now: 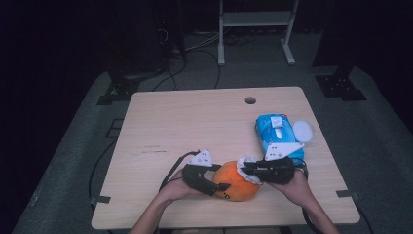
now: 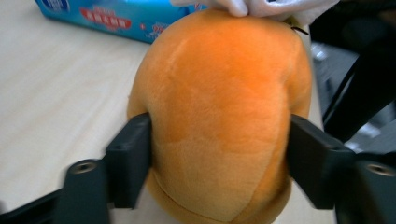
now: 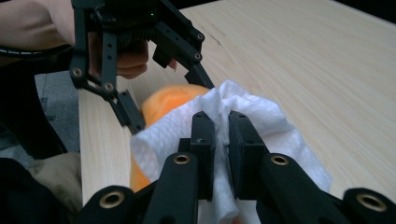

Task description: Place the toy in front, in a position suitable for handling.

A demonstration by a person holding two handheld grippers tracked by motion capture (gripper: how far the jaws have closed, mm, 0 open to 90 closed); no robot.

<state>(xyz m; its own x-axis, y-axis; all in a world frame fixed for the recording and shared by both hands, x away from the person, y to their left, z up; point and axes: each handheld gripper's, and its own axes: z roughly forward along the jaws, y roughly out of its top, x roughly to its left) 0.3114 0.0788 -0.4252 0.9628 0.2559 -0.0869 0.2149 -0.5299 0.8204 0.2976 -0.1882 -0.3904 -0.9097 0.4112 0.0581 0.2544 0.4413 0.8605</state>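
The white wipe point(image 3: 219, 126) covers most of the orange plush toy point(image 3: 166, 105) in the right gripper view. The blue wipes pack point(image 2: 116, 16) is cut off by the top edge in the left gripper view, its print too blurred to read.

We've got the left gripper point(image 2: 219, 154) straddling the orange plush point(image 2: 219, 116), one black jaw on each flank, both pads right against the fabric, looks like contact on both sides w/ slight denting on the left. Plush is rounded, seam running down its right half, sitting on the light wood table point(image 2: 56, 93). White wipe point(image 2: 261, 7) bunched on the far end of the plush at top of frame, touching it. Blue wipes pack point(image 2: 112, 16) lying flat on the table beyond the plush, top left, red label visible, text too blurred to read. Dark shapes at far right edge past the table, can't tell what they are
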